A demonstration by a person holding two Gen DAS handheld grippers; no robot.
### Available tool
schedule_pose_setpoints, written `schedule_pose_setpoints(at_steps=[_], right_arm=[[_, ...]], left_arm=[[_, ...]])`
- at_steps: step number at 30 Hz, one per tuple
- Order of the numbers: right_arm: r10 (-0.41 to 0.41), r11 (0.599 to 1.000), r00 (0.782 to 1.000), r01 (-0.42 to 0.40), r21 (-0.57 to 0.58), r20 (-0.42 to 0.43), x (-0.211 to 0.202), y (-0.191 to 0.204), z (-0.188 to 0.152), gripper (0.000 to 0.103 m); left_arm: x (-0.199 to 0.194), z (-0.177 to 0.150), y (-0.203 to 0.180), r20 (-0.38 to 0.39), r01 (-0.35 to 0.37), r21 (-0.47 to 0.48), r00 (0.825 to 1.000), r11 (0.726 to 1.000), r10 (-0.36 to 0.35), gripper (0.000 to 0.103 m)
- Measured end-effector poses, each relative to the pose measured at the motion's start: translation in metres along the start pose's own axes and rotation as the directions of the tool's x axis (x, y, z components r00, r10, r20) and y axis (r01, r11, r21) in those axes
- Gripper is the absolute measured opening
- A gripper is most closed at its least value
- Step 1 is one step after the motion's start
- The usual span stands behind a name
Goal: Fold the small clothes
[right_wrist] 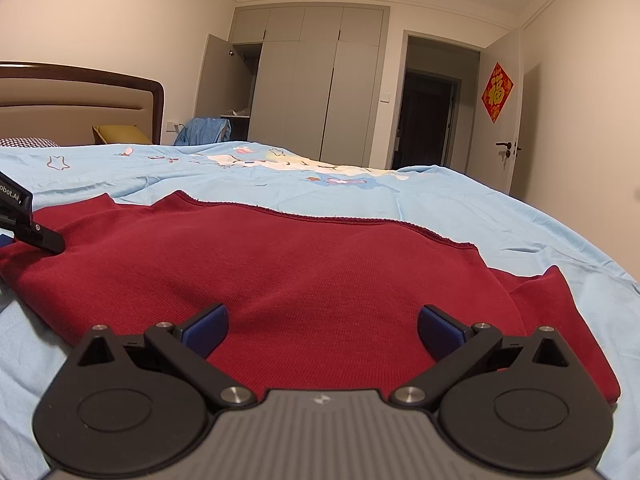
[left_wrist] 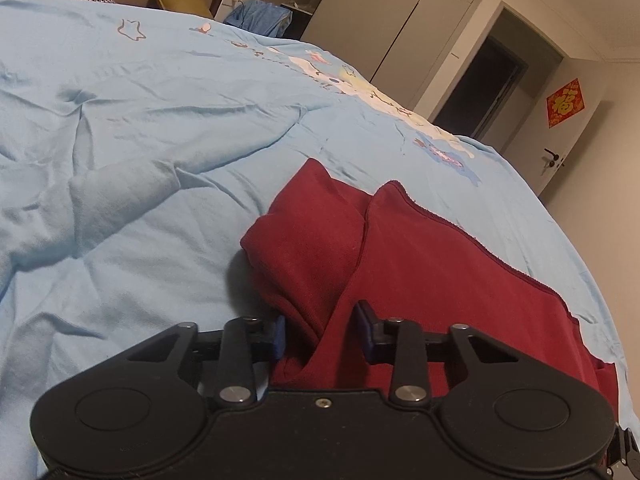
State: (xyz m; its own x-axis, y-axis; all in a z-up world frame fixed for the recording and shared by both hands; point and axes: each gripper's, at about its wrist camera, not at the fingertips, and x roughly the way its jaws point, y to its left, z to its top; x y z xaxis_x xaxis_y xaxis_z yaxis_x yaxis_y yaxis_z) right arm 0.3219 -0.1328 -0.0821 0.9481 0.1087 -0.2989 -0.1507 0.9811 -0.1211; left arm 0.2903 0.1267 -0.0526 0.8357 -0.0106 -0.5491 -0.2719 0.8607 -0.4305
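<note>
Pale blue bedding [right_wrist: 460,200] carried a dark red knit garment [right_wrist: 300,272], spread mostly flat with one side bunched. Left claw [left_wrist: 322,332] stood partly open astride a raised fold, not yet pinching it. Right claw [right_wrist: 322,332] gaped wide over the near hem, empty. Soft, limp and light, the garment would likely sag; corners or hem offered the best hold.

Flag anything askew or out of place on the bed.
The red garment lies uneven: its left end is bunched into a raised fold. The blue bedspread beside it is creased. One wardrobe door behind stands ajar.
</note>
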Motion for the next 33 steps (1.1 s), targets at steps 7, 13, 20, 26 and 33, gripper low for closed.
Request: schedule_pose_setpoints(at_steps=[7, 13, 20, 26, 33], right_arm=[[0.008, 1.0, 1.0, -0.007, 0.011, -0.008, -0.004, -0.005, 0.002, 0.103], [0.047, 0.994, 0.999, -0.045, 0.101, -0.022, -0.015, -0.027, 0.012, 0.103], [-0.032, 0.986, 0.999, 0.026, 0.163, 0.031, -0.052, -0.066, 0.025, 0.103], [-0.172, 0.958, 0.983, 0.153, 0.242, 0.062, -0.082, -0.11, 0.029, 0.103], [-0.272, 0.911, 0.962, 0.247, 0.33, 0.031, -0.103, -0.153, 0.016, 0.103]], left_arm=[[-0.002, 0.004, -0.017, 0.018, -0.047, 0.076, 0.999, 0.996, 0.046, 0.019], [-0.008, 0.011, -0.028, 0.037, -0.055, 0.127, 0.998, 0.99, 0.051, 0.017], [-0.026, 0.023, -0.081, 0.119, -0.003, 0.303, 0.992, 0.953, -0.035, 0.015], [-0.036, 0.014, -0.155, 0.133, 0.083, 0.495, 0.976, 0.865, -0.169, 0.014], [-0.039, -0.039, -0.219, 0.014, 0.235, 0.623, 0.95, 0.746, -0.311, 0.013]])
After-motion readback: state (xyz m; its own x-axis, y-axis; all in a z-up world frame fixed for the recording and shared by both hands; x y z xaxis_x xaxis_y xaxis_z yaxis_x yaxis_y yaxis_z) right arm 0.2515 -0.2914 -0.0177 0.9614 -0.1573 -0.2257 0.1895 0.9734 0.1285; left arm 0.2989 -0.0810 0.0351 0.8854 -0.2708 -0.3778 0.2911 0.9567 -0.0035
